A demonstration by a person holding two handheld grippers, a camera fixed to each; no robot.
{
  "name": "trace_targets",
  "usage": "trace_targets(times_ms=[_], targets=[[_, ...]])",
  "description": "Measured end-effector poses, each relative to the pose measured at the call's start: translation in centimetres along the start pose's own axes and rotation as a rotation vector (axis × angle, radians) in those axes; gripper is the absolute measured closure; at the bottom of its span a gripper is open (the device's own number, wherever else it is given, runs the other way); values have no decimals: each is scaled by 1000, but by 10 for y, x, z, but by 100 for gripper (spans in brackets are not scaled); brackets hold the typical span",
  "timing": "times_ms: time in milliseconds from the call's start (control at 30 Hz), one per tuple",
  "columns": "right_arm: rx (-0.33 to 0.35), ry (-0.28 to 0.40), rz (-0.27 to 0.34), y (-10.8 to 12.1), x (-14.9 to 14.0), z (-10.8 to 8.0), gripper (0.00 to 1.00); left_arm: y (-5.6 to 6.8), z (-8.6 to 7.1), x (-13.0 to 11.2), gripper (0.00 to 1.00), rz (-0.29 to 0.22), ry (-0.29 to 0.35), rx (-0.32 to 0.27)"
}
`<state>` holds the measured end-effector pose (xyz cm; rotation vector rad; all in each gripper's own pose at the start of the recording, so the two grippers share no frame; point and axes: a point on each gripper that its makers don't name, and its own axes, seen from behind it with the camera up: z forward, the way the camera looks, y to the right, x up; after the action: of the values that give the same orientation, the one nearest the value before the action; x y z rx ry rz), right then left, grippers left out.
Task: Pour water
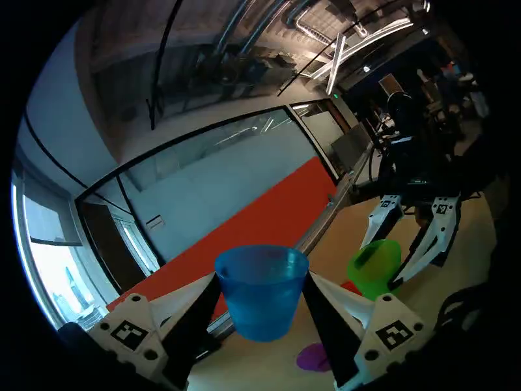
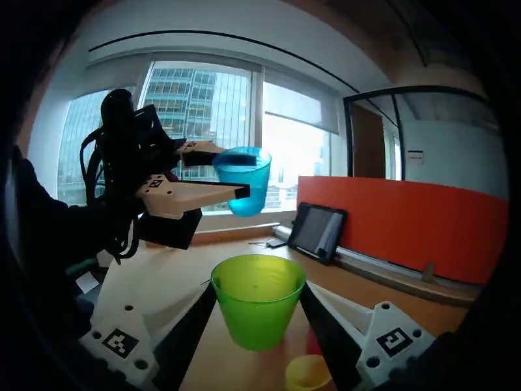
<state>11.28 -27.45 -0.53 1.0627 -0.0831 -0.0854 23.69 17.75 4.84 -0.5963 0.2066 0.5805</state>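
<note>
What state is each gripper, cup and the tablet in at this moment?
left gripper, shut on the blue cup.
blue cup, upright, held up off the table; contents can't be told.
right gripper, shut on the green cup.
green cup, upright, gripped; no water visible inside.
yellow cup, standing open side up on the table.
tablet, propped at a tilt.

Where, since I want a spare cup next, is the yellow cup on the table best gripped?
Grip the yellow cup across its side wall under the rim, coming in level from the near side: it seems to stand upright, mouth up, and a red thing sits behind it.
</note>
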Motion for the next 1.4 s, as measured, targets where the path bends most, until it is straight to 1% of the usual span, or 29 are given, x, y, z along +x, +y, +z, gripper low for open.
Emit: trace_targets(times_ms=[67,267,500,767,967,1167,1400], targets=[[4,0,0,-2,-1,2,9,0,0,3,15,20,3,1],[18,3,6,-6,-3,6,9,-4,-1,12,15,110,9,20],[26,5,9,-10,-5,11,9,-3,-3,21,15,202,24,30],[41,6,13,-15,-8,16,9,-6,1,31,15,282,41,42],[46,1,12,-17,-11,17,9,-4,3,38,15,339,50,47],[53,-1,12,-20,-13,18,9,0,5,44,15,394,59,45],[62,-4,11,-24,-15,19,9,-1,6,50,15,456,66,60]])
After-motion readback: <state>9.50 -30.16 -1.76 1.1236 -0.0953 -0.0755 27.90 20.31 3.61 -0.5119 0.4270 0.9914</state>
